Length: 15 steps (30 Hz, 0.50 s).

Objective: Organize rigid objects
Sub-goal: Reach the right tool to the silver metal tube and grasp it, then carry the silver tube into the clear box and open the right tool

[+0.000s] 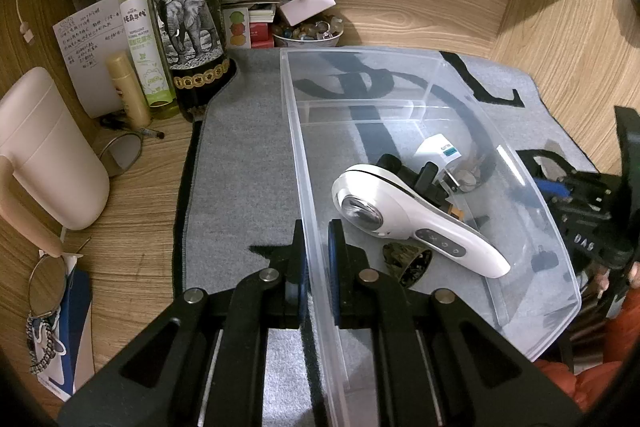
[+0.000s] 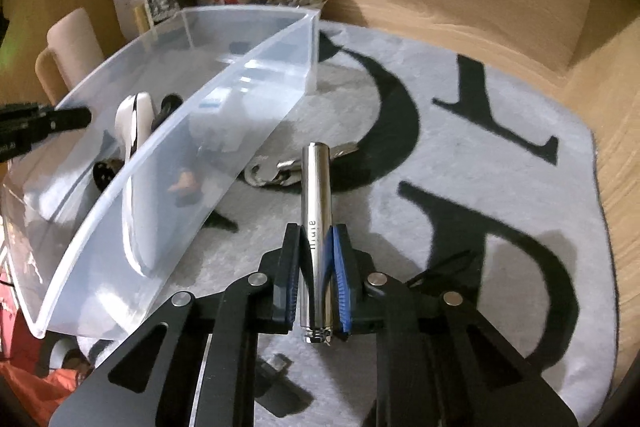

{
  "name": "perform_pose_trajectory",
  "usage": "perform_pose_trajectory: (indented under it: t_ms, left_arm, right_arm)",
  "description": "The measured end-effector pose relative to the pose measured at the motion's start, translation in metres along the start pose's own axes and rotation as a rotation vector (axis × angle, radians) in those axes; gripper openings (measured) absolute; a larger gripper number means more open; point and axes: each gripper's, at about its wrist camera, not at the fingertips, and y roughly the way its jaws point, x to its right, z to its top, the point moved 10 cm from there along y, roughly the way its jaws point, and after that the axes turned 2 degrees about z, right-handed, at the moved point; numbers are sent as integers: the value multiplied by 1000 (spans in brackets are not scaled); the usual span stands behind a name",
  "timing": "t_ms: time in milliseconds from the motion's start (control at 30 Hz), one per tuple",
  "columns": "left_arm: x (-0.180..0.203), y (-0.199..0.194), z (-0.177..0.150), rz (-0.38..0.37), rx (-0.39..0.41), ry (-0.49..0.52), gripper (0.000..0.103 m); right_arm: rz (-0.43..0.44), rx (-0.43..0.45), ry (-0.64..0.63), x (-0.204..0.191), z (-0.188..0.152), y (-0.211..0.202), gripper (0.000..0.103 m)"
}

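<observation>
- Silver cylinder sits clamped in my right gripper; its jaws are closed snugly on the lower half, with the printed barrel running out ahead of them.
- It hangs above the grey mat, just beside the clear bin and outside its near wall.
- My left gripper has its jaws pinched shut on the bin's side wall, one finger inside and one outside, so the bin is steadied.
- To do this step well, I'd judge I should carry the cylinder over the rim, clear of the wall, and set it in a bare stretch of floor beside the white handheld device.
- Long axis: the cylinder runs in line with the gripper fingers, plain end pointing forward, ringed end back toward the wrist.
- A set of keys lies on the mat beyond it, not yet binned.
</observation>
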Motion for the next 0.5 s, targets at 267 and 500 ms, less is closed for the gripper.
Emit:
perform_pose_trajectory:
  t_ms: [267, 500]
  left_arm:
    - [0, 0, 0, 0, 0, 0, 8]
    - [0, 0, 0, 0, 0, 0, 8]
  right_arm:
    - [-36, 115, 13, 12, 31, -37, 14]
    - [-55, 197, -21, 8, 58, -63, 14]
